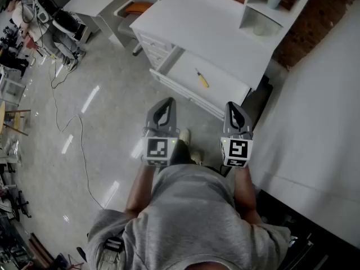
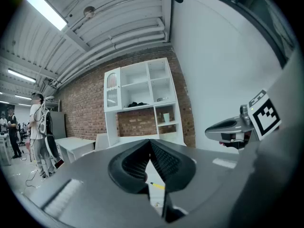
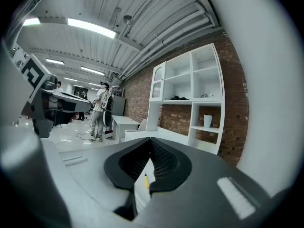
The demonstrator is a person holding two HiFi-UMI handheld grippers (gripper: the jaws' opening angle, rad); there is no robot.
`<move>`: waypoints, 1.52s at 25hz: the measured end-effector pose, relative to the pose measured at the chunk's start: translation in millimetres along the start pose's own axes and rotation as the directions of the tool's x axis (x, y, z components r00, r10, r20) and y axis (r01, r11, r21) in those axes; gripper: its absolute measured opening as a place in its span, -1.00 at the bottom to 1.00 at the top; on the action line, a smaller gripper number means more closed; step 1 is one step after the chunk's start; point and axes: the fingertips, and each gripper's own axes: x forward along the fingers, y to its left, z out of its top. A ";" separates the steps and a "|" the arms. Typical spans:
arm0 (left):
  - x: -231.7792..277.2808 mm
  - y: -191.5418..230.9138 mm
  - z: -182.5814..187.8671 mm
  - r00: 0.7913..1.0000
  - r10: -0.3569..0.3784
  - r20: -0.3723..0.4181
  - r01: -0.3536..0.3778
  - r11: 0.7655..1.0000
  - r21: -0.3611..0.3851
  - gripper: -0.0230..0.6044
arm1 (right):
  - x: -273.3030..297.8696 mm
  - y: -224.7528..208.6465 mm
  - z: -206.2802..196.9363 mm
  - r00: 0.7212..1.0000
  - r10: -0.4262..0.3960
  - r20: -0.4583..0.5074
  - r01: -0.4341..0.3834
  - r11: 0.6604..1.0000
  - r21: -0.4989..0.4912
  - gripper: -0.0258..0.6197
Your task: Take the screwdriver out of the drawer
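Yellow-handled screwdriver (image 1: 202, 79) in open drawer (image 1: 225, 86) of white bench (image 1: 208, 27), whole only in head view, left tongs (image 1: 166, 108) and right tongs (image 1: 233, 110) clenched, empty, short of it, gripper views add brick wall (image 3: 237, 108), white shelves (image 2: 142, 94), glossy grey floor (image 1: 101, 111) below.

Yellow-handled screwdriver (image 1: 202, 79) — lying flat in open white drawer (image 1: 226, 85).

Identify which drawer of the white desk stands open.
The wide drawer under the desktop, pulled out toward the person, with the yellow-handled screwdriver lying in it. The small stacked drawers beside it are shut.
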 end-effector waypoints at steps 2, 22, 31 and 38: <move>4.6 -1.0 1.2 1.000 0.002 0.000 -0.002 1.000 -0.012 -0.89 | 2.8 -2.3 -0.1 1.000 0.001 -0.001 -0.001 1.000 -0.001 -0.91; 118.0 37.0 -56.1 0.990 -0.047 -0.131 0.037 0.996 -0.077 -0.89 | 123.5 -13.6 -41.8 0.981 0.095 -0.171 -0.092 0.995 0.025 -0.91; 212.3 60.4 -154.2 0.960 -0.105 -0.258 0.070 0.988 -0.139 -0.89 | 231.0 -17.5 -121.4 0.944 0.138 -0.301 -0.128 0.990 0.055 -0.91; 256.8 61.4 -227.3 0.925 -0.161 -0.345 0.101 0.978 -0.185 -0.89 | 285.5 -12.6 -193.7 0.902 0.171 -0.398 -0.139 0.985 0.106 -0.91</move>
